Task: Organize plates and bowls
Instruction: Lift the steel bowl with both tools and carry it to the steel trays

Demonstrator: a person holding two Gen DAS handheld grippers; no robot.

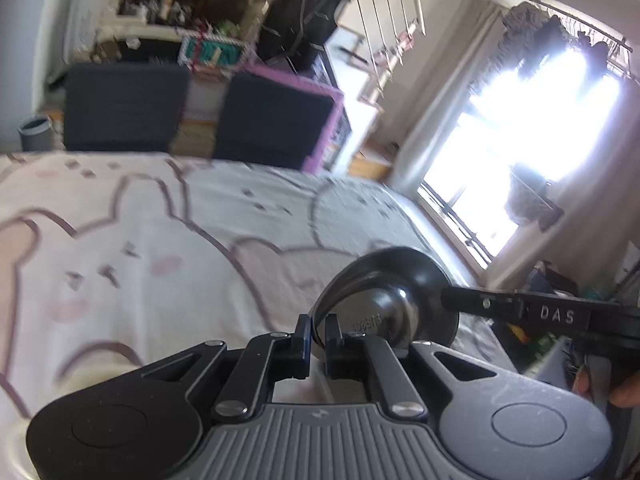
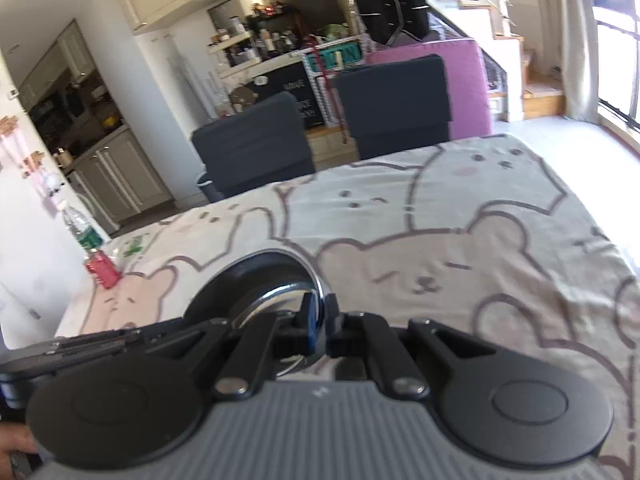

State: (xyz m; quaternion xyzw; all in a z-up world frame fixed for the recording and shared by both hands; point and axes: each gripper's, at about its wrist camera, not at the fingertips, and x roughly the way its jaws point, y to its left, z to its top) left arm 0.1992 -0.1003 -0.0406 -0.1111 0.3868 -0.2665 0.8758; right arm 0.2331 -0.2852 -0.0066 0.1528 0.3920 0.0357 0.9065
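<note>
While a bear-print cloth covers the wide tabletop [image 2: 460, 240], two dark chairs [image 2: 392, 104] stand at its far side. Near the camera, a shiny, dark metal bowl [image 1: 384, 300] is held tilted above the cloth, likely for carrying. The left claw [image 1: 318, 340] and right claw [image 2: 319, 330] each pinch its thin rim.

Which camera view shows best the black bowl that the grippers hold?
The left wrist view: the black bowl shows nearly whole there, with its underside and rim, pinched by the left gripper and the right gripper. The right wrist view shows only part of its rim, behind the right gripper.
</note>
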